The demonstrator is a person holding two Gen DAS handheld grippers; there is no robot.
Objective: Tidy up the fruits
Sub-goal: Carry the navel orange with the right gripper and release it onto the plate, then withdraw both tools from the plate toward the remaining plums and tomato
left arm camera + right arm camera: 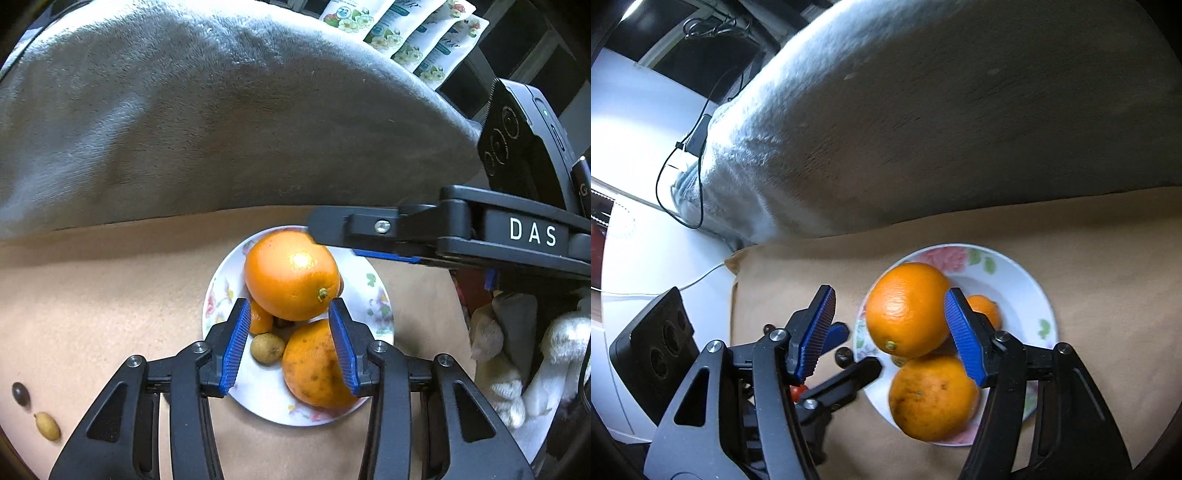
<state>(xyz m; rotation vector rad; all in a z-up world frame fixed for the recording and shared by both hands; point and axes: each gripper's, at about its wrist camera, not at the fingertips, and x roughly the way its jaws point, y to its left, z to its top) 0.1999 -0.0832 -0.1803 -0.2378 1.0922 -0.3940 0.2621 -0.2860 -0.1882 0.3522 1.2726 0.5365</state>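
A home — plush grey blanket (221, 110), floral plate (376, 295).

Left gripper (288, 314) tilted steeply down, black arms splayed, blue ribbed pads (232, 354) well apart, nothing pressed between them. Right gripper (890, 306) also angled steeply down, jaws parted wider, blue pads (964, 339) clear of any grip. In left wrist view, right gripper's black finger crosses from right edge, above left one's tips. In right wrist view, left gripper sits low at left, close beside right one.
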